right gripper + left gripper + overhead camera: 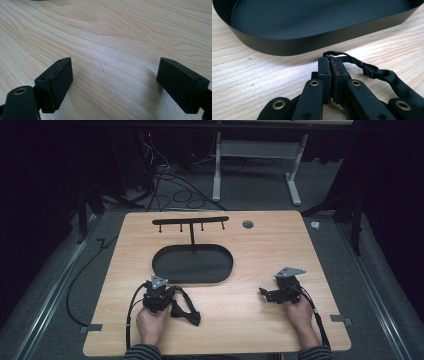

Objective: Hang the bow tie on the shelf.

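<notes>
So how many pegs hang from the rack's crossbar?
4, spaced along the crossbar of the black rack behind the oval tray; they are small, so more could go unnoticed.

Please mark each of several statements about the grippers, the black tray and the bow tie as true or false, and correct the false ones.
1. The left gripper is shut on the strap of the black bow tie. True.
2. The right gripper holds the bow tie. False: its jaws stand wide apart over the bare wooden table.
3. The bow tie lies inside the black oval tray. False: it lies on the table, on the person's side of the tray.
4. A black rack with hooks stands at the far side of the tray. True.
5. The tray holds several things. False: nothing lies in it.
</notes>
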The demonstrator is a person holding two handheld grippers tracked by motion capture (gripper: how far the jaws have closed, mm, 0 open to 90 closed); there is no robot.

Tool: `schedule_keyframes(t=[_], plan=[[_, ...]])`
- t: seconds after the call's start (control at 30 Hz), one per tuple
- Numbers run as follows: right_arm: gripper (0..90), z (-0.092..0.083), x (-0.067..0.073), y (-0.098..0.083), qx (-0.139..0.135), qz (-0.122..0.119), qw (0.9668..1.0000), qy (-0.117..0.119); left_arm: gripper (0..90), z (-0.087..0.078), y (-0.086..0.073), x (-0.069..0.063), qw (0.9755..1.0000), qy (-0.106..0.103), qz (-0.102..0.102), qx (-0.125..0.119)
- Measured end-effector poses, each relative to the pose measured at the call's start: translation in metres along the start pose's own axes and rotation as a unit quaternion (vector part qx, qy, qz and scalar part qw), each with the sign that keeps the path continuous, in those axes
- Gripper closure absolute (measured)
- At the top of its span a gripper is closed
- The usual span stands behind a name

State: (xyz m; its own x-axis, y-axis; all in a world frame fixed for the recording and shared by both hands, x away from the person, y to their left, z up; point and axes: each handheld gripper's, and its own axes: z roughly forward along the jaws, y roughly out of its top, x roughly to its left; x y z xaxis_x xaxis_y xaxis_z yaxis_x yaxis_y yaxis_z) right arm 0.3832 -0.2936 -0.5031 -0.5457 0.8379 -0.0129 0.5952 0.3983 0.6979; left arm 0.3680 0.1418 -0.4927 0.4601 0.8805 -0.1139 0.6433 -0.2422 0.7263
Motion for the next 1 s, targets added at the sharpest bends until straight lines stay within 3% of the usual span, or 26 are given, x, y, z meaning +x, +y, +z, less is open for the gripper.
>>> schedule_keyframes(t=[0.1,0.37,1.0], plan=[[14.3,0.000,0.000,0.000,0.000,0.000,1.0000,0.000,87.6,-0.004,0.001,-0.001,1.0000,-0.004,-0.001,-0.005],[14.3,0.000,0.000,0.000,0.001,0.000,1.0000,0.000,87.6,-0.022,0.014,-0.008,0.9994,-0.012,0.021,-0.027],[14.3,0.000,0.000,0.000,0.001,0.000,1.0000,0.000,87.6,-0.052,0.042,-0.023,0.9955,-0.032,0.058,-0.068]])
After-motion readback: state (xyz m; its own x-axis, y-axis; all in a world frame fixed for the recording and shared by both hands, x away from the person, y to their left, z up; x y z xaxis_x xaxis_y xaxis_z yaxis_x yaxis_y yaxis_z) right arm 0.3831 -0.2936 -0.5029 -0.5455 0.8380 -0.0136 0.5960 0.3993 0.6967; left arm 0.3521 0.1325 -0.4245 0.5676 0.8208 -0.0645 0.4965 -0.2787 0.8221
